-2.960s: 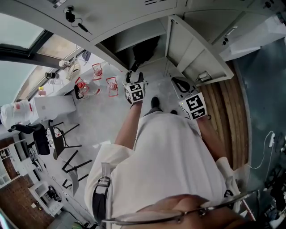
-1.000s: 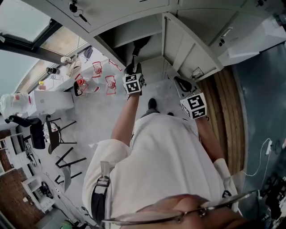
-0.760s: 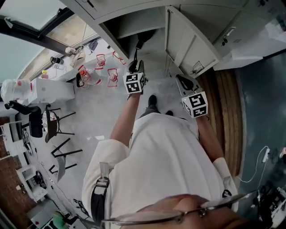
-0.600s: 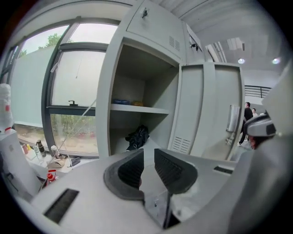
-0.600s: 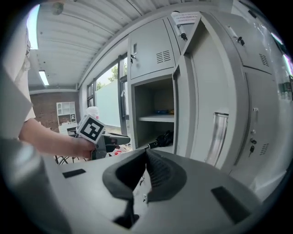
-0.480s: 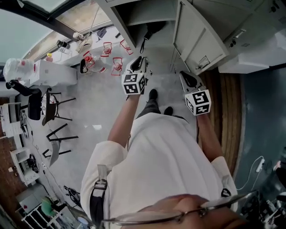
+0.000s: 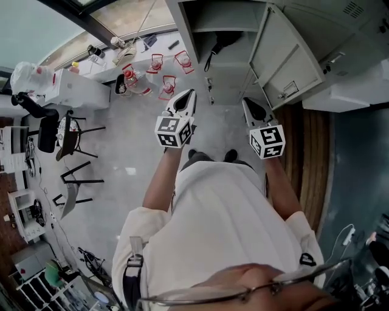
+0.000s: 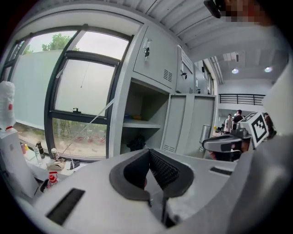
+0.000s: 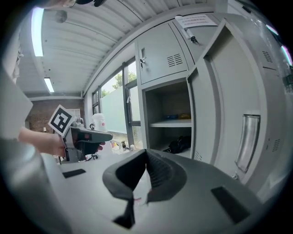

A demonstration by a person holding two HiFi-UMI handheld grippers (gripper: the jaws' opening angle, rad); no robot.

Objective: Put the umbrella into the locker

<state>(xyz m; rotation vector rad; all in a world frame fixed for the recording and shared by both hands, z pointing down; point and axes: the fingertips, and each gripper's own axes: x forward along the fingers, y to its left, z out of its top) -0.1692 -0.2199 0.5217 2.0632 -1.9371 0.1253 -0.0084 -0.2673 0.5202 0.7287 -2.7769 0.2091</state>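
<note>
Locker bank (image 7: 340, 24): one locker (image 7: 214, 13) is open, with its door (image 7: 285, 58) swung out to the right in the head view. A shelf (image 9: 170, 123) splits it. Upper level holds a few small items, yellowish and blue, too small to identify. Lower level holds the umbrella (image 7: 220, 41), black and folded, lying on the compartment bottom toward the back, strap dangling over the front edge. It also shows in the left gripper view (image 8: 136, 143) and the right gripper view (image 9: 179, 144).

Window-side counter (image 7: 106, 76), left of the lockers, carries red-capped bottles (image 7: 129, 74) and other clutter. Chairs (image 7: 73, 136) stand on the floor (image 7: 130, 152) beside it.

Left gripper (image 7: 191, 92), also in its own view (image 8: 149, 151): jaws pressed together, having just closed, nothing between them. It's out in front of the locker mouth, well apart from the umbrella.

Right gripper (image 7: 245, 101), also in its own view (image 9: 146, 153): jaws pressed together, nothing held, just off the lower edge of the door.

Compared with earlier:
- Three seconds back the left gripper was at the locker opening, right by the umbrella. It has since pulled back and away.
- Umbrella is in the same spot in the lower compartment.
- Door is open as before.
- Right gripper is roughly where it was beside the door.
</note>
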